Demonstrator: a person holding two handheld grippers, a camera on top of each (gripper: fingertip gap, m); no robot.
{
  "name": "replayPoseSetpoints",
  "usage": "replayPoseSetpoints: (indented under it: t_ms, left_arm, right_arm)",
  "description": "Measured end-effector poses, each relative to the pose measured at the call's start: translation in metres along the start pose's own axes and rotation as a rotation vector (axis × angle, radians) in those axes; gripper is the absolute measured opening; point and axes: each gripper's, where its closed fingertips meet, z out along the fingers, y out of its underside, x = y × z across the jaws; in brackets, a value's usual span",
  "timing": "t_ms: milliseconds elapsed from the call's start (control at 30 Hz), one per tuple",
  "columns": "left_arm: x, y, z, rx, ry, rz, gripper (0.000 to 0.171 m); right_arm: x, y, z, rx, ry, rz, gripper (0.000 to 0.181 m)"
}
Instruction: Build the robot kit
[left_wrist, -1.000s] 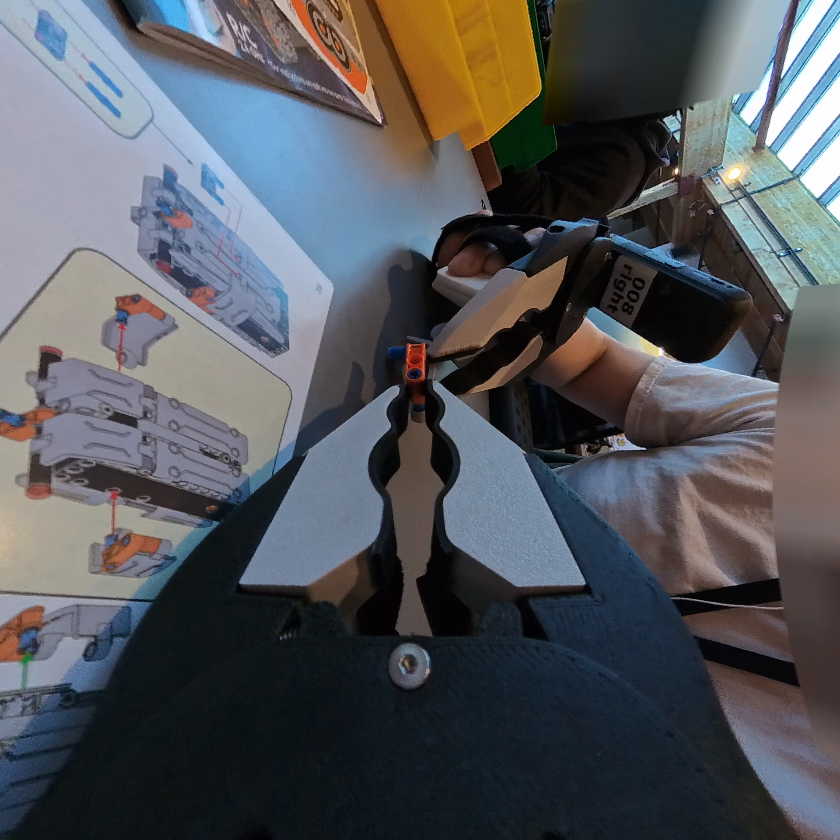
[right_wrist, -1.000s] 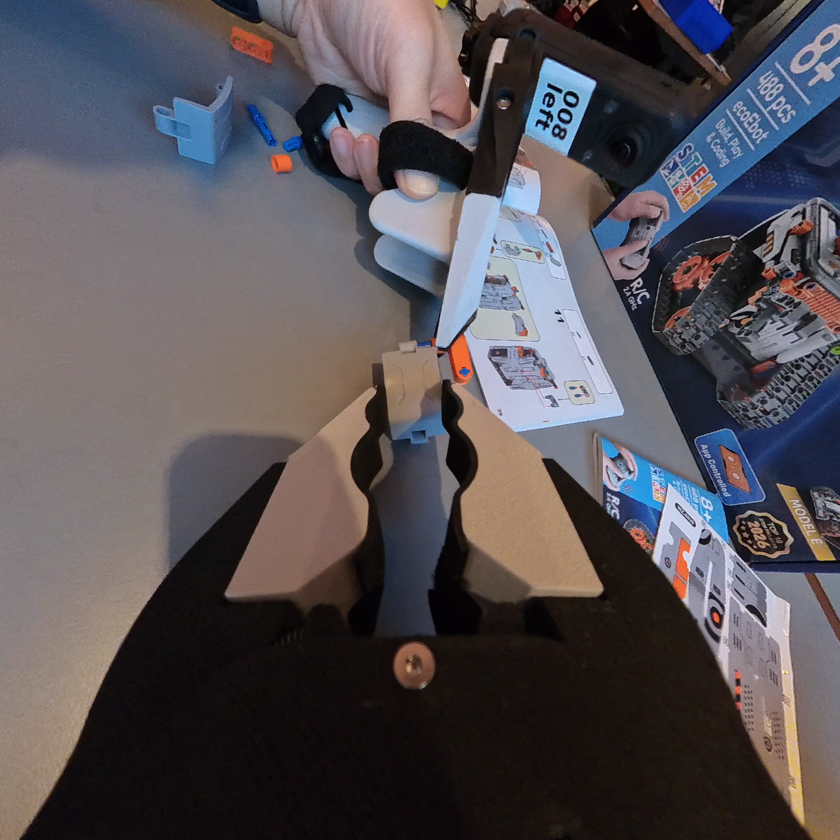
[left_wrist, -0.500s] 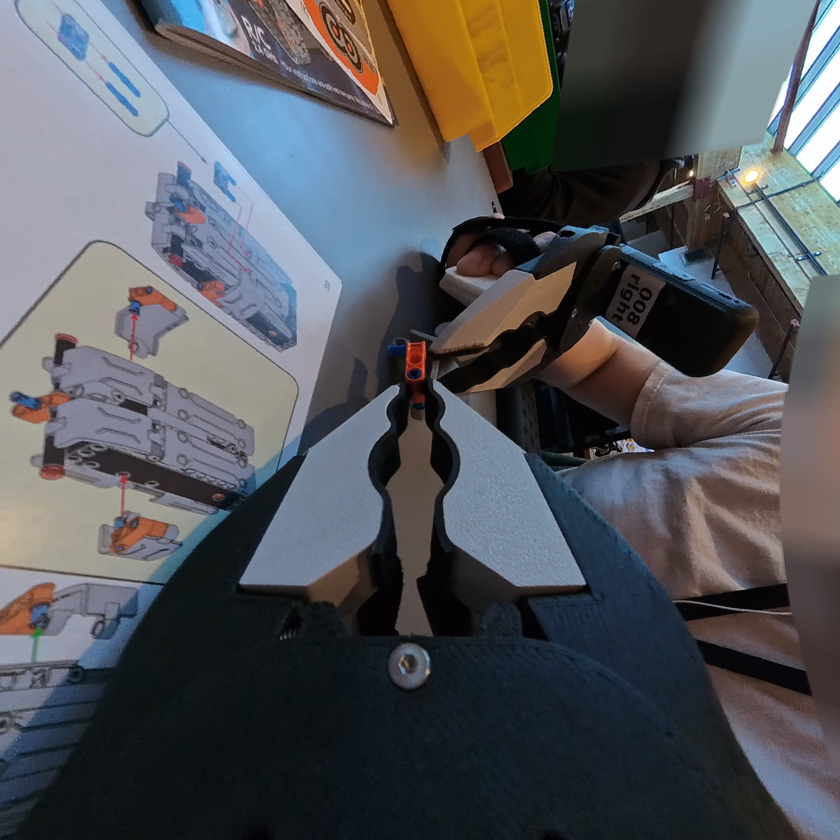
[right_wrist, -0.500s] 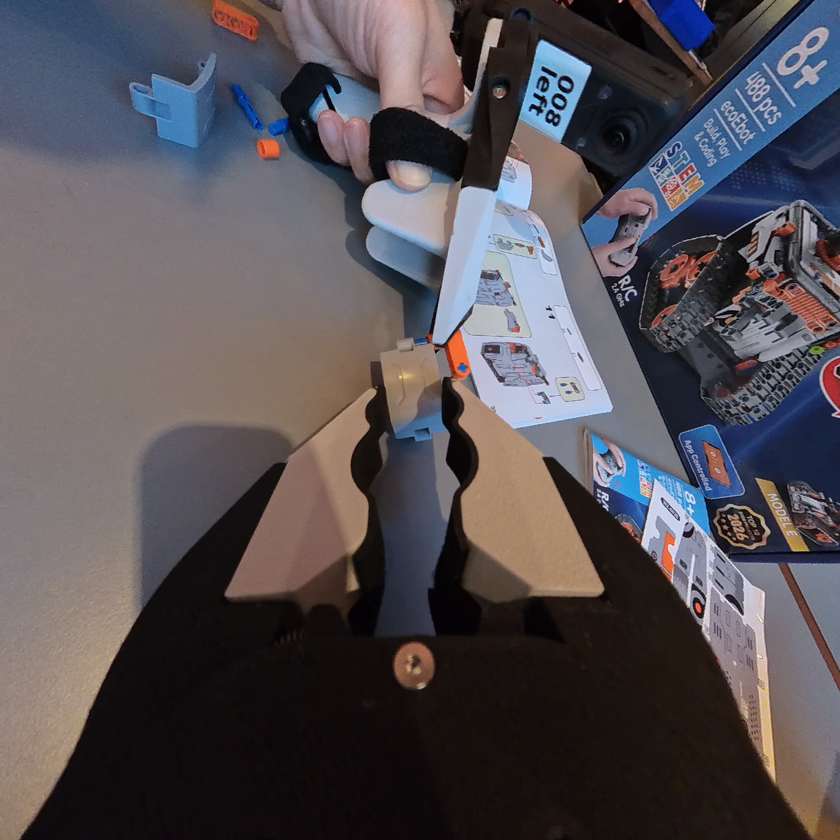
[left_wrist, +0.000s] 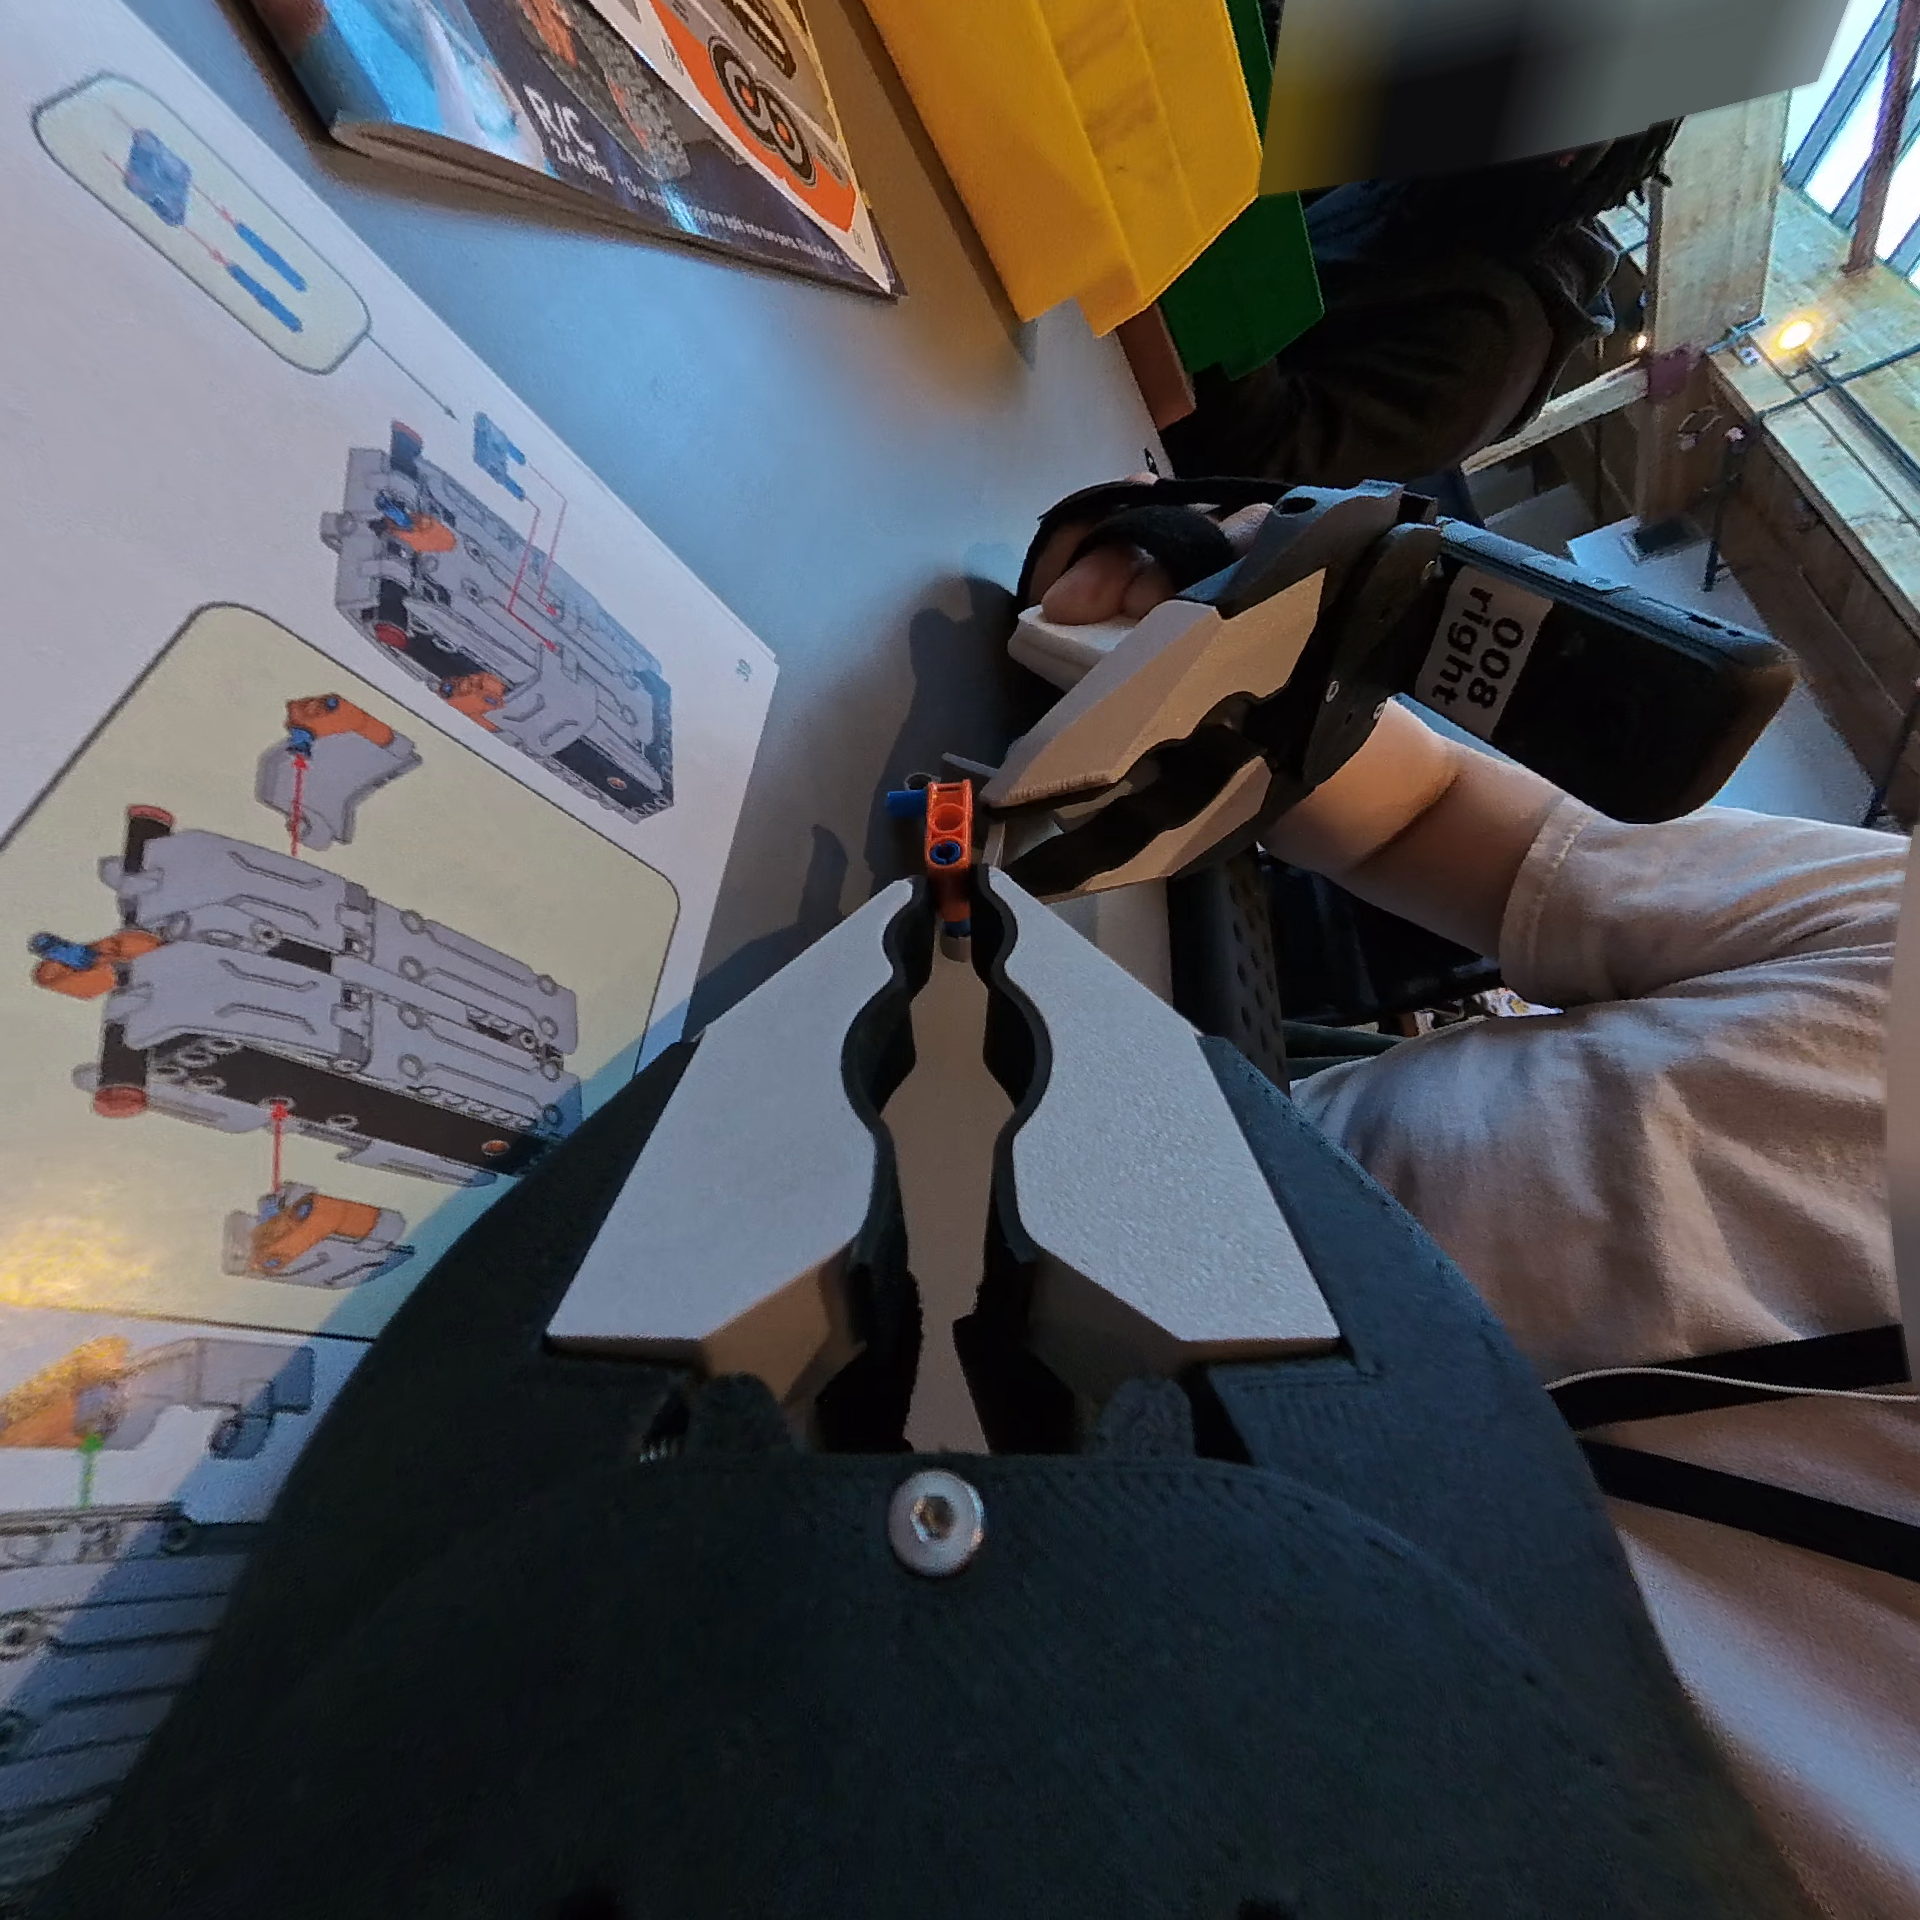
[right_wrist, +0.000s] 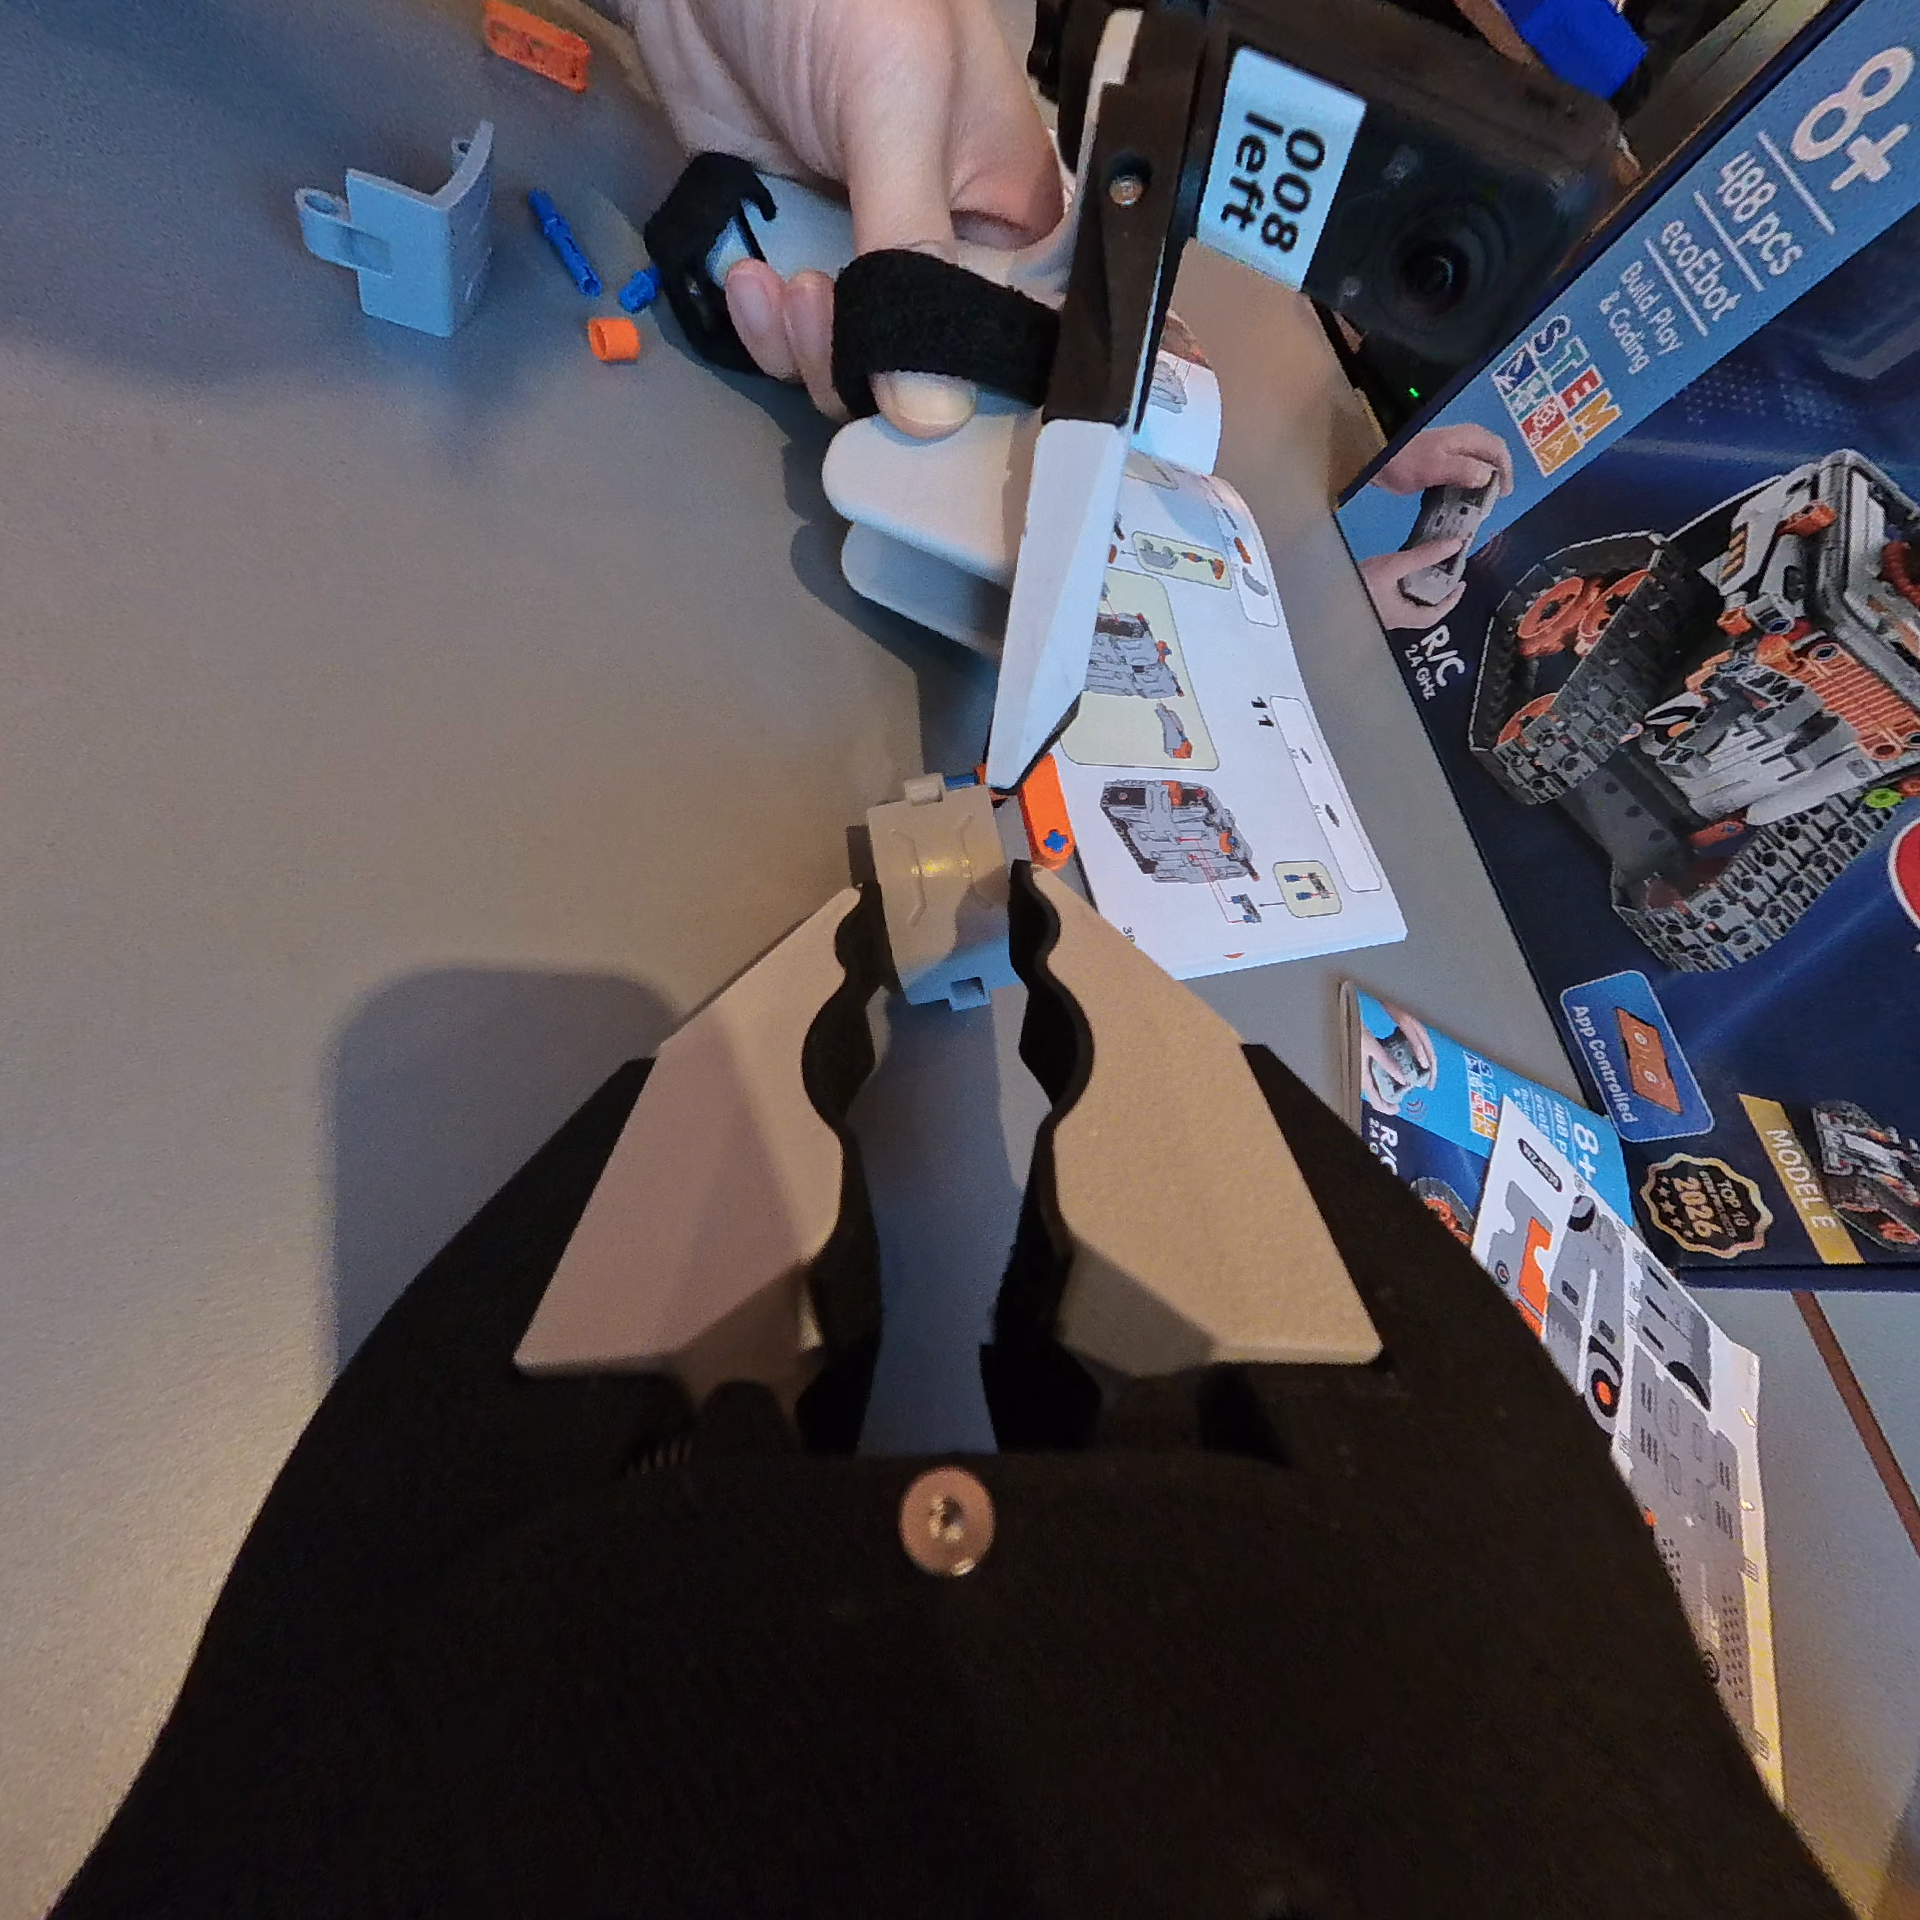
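Note:
My left gripper (left_wrist: 948, 891) is shut on a small orange connector piece (left_wrist: 948, 823) with blue pins, held above the table. My right gripper (right_wrist: 935, 904) is shut on a grey curved panel piece (right_wrist: 935, 894). The two pieces meet tip to tip: the orange connector (right_wrist: 1042, 805) sits against the grey piece's right side. The right gripper shows in the left wrist view (left_wrist: 1013, 821), coming in from the right. The left gripper shows in the right wrist view (right_wrist: 1003, 774), coming down from above, with a hand on its handle.
An open instruction booklet (left_wrist: 312, 831) lies on the grey table (right_wrist: 312, 675). A blue kit box (right_wrist: 1714, 675) and a leaflet (right_wrist: 1621, 1351) lie at the right. A grey bracket (right_wrist: 410, 244), blue pins (right_wrist: 566, 244) and an orange bush (right_wrist: 613, 340) lie far left. Yellow and green bins (left_wrist: 1091, 135) stand behind. My two grippers' fingertips are within a few centimetres of each other.
Both grippers keep their grip with the pieces pressed together. The views have shifted slightly; the pair has drifted a little and the box and booklet sit lower and nearer in the right wrist view.

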Motion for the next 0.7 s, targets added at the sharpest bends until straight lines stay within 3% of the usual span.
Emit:
replayPoseSetpoints:
  t_ms: [700]
  left_arm:
    - [0.0022, 0.0014, 0.0002, -0.015, 0.03, -0.012, 0.006]
  right_arm:
    - [-0.0005, 0.0004, -0.0001, 0.0, 0.022, -0.053, 0.024]
